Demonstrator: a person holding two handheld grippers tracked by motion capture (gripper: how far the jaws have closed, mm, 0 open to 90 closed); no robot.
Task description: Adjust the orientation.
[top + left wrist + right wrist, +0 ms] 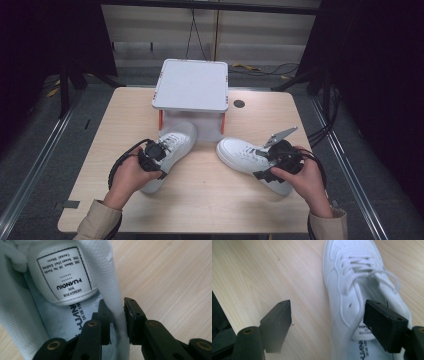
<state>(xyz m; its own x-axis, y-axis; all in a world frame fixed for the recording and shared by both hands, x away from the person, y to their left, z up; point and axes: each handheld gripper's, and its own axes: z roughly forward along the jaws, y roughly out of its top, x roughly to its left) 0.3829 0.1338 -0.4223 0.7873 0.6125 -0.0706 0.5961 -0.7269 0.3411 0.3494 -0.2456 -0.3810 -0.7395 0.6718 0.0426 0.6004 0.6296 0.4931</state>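
Observation:
Two white sneakers lie on the wooden table point(200, 200). The left shoe point(176, 141) points its toe under a raised platform, and my left gripper point(159, 150) is at its heel opening. Up close, the left gripper point(117, 320) straddles the shoe's collar wall point(116, 290), one jaw inside, one outside. That wall looks unsqueezed, so the gripper is open. The tongue label point(63, 272) is just ahead. The right shoe point(240, 152) lies toe to the left. My right gripper point(328, 312) is wide open over its laced side point(352, 277), one jaw above bare table, the other over the shoe's opening.
A white square platform point(192, 85) on orange legs stands at the table's far middle, with a small black round hole point(239, 104) in the tabletop to its right. Bare wood lies between the shoes and along the front edge. Cables trail from both grippers.

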